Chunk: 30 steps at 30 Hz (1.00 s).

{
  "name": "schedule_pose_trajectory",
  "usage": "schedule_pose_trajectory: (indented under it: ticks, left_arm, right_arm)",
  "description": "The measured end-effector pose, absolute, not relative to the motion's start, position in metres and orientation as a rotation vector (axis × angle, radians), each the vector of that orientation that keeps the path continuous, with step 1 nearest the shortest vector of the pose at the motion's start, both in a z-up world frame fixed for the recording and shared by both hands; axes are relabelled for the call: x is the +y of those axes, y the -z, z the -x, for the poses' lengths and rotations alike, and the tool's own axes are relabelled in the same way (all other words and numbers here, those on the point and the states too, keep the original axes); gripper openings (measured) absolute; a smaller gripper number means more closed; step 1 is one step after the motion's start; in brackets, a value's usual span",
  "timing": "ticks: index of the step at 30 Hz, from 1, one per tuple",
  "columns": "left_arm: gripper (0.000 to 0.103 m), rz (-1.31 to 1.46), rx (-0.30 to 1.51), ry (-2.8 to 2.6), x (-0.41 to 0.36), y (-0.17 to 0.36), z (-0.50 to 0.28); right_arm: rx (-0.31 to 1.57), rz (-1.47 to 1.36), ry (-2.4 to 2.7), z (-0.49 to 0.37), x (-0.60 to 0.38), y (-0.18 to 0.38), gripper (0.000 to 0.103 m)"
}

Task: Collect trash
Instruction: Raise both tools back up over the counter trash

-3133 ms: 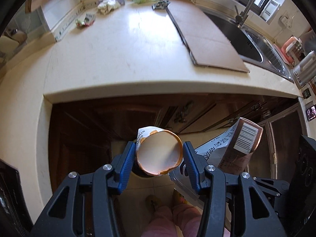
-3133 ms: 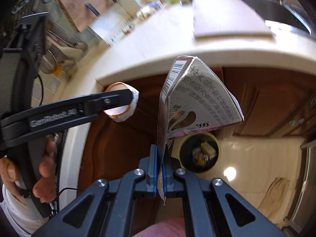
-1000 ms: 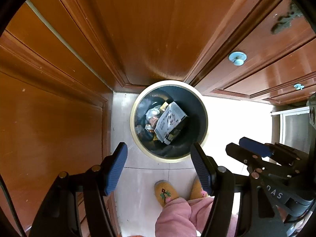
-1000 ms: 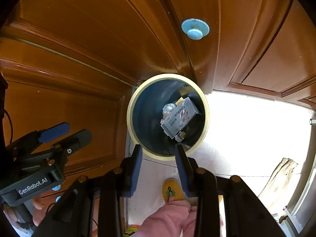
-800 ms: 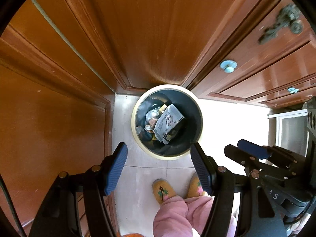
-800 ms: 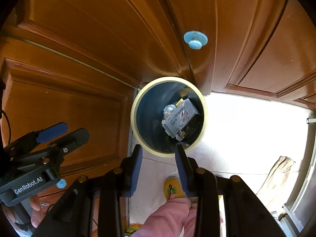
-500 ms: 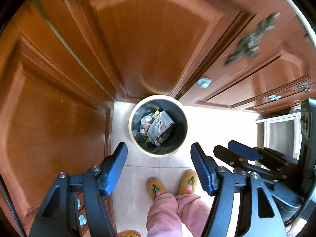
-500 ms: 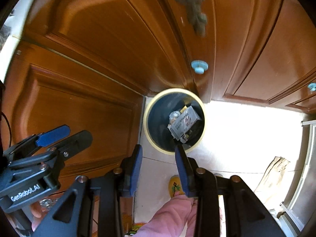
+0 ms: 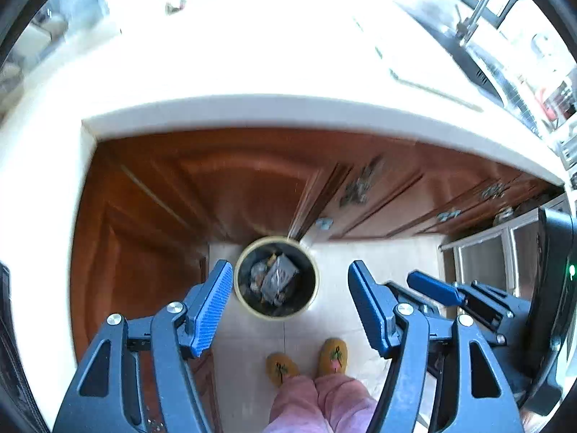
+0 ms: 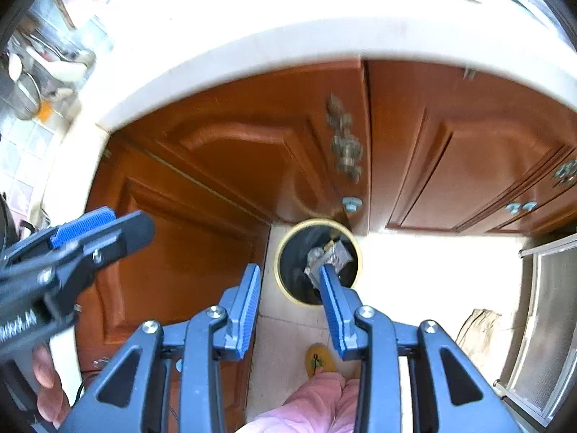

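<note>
Above the floor bin, the left gripper and right gripper are hanging with jaws apart, holding nothing; next, aiming squarely at countertop litter seems wise.

Both grippers point steeply down, nothing between their blue pads. The left gripper has its jaws wide apart. The right gripper has its jaws parted more narrowly. A hand grips the left gripper's handle. Pink-trousered legs and yellow slippers stand below.
</note>
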<state>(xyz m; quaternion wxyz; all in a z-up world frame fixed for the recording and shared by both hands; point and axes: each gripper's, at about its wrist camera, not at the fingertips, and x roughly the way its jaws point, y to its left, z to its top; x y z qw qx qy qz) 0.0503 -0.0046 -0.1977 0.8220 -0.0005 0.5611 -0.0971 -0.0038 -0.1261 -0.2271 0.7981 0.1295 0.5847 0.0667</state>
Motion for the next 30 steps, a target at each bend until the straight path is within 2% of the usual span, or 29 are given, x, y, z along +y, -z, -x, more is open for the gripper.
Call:
schedule_pose_trajectory:
  ticks: [18, 24, 30]
  left_arm:
    - [0.068, -0.014, 0.951, 0.175, 0.001, 0.052, -0.116]
    - [0.072, -0.042, 0.884, 0.132, 0.008, 0.023, -0.138]
    - [0.074, -0.047, 0.855, 0.065, 0.015, 0.019, -0.176]
  right_arm:
    - [1.014, -0.266, -0.100, -0.019, -0.122, 0.085, 0.035]
    - [0.931, -0.250, -0.143, -0.055, -0.121, 0.050, 0.035]
    - [0.884, -0.226, -0.215, -0.116, -0.126, 0.026, 0.035]
